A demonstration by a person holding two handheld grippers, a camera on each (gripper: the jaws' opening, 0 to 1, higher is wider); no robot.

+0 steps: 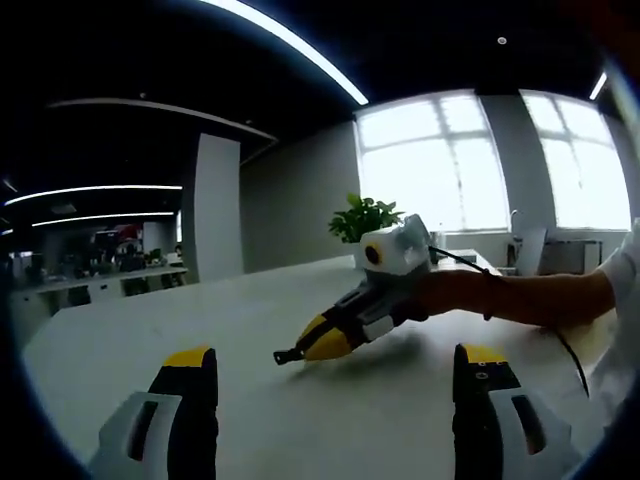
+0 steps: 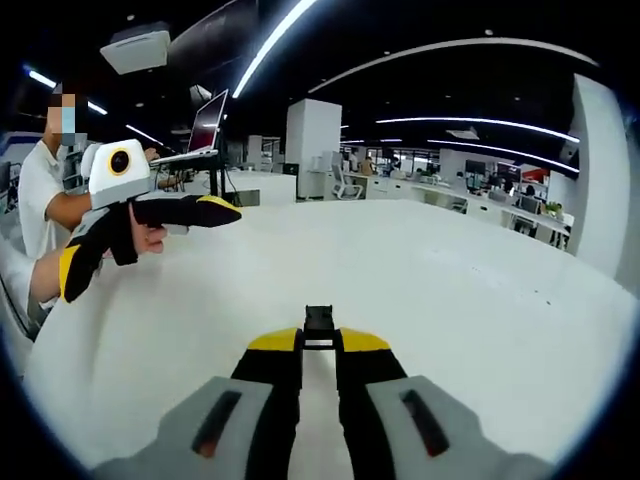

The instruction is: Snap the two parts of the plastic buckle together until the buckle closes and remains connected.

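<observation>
While the right gripper [image 2: 320,345] is pinching a small black buckle part [image 2: 319,326] between nearly closed jaws, the piece is jutting forward past the tips, along the gripper's own line, above the white table [image 2: 480,300]. The left gripper [image 1: 335,385] is hanging wide apart and empty, facing it across a gap. The second buckle part cannot be made out.

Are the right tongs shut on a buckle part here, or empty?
Shut on one. In the right gripper view the right tongs stand nearly closed, pinching a small black buckle part at the tips, above the white table.
</observation>
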